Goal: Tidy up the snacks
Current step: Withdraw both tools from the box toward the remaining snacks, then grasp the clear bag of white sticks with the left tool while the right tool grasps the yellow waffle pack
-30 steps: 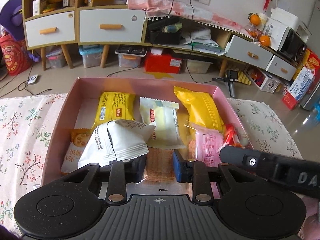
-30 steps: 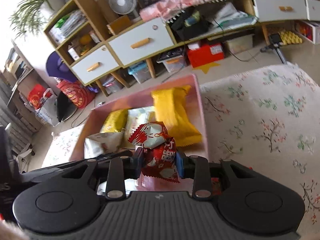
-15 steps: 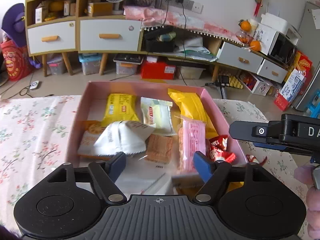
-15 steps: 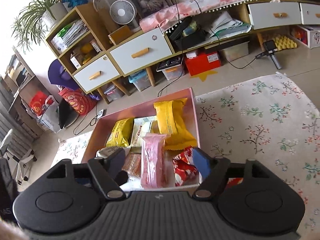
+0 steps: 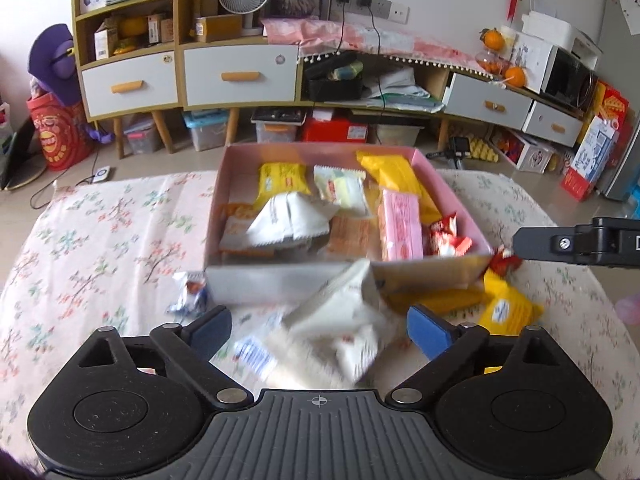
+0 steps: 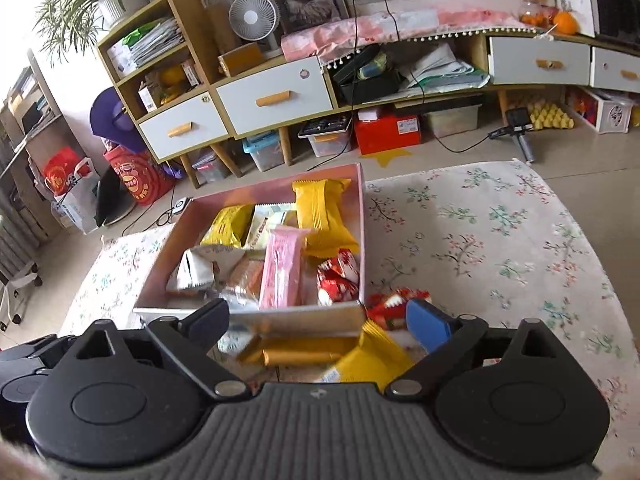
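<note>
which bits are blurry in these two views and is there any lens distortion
Left wrist view: the white crinkled snack packets in front of the pink cardboard box are smeared by motion blur; packets inside the box stay sharp. Right wrist view: the yellow foil snack packet near the lens is soft. Both views: fisheye bends the wooden cabinet and darkens the corners.

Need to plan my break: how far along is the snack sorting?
Partly done. The pink box already holds several packets, including a pink wafer pack. Nothing is in hand: both the left hand-held gripper and right hand-held gripper have just opened. A white packet and yellow packet remain outside.
</note>
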